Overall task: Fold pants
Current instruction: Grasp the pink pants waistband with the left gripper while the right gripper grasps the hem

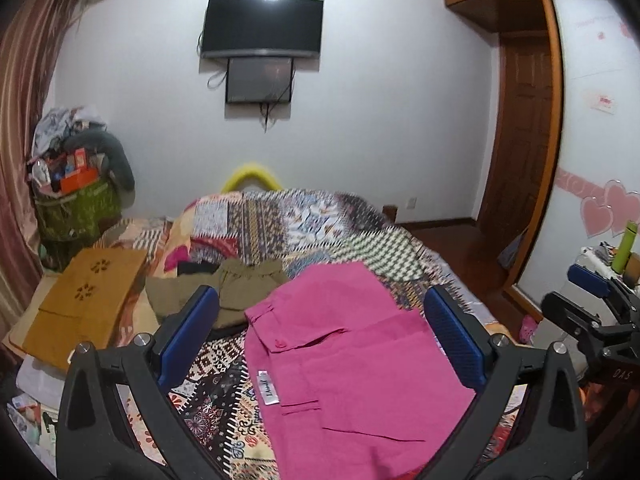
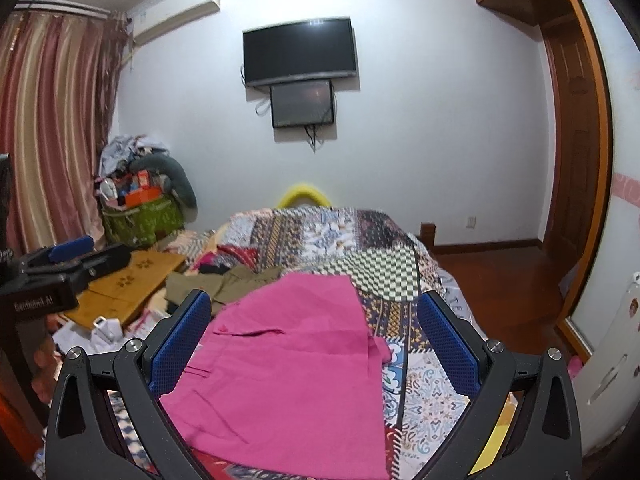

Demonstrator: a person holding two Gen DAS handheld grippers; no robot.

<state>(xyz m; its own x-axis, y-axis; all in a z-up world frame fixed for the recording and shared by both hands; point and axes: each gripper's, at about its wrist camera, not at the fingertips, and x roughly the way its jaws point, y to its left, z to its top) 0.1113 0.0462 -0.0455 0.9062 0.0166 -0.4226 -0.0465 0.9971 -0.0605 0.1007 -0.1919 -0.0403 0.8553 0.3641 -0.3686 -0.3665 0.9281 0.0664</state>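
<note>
Pink pants [image 1: 352, 360] lie spread flat on the patchwork bedspread [image 1: 320, 224], waistband with a white label to the left. They also show in the right wrist view [image 2: 288, 364]. My left gripper [image 1: 320, 320] is open and empty, hovering above the pants' waist area. My right gripper [image 2: 314, 324] is open and empty, above the pants' right part. The right gripper shows at the right edge of the left wrist view [image 1: 596, 292]; the left gripper shows at the left edge of the right wrist view [image 2: 72, 256].
Olive-green garments [image 1: 236, 288] lie on the bed behind the pants. A mustard folded cloth [image 1: 88, 304] sits at the left. A green bag piled with clutter [image 1: 76, 204] stands by the curtain. A wardrobe [image 1: 600, 120] and wooden door stand on the right.
</note>
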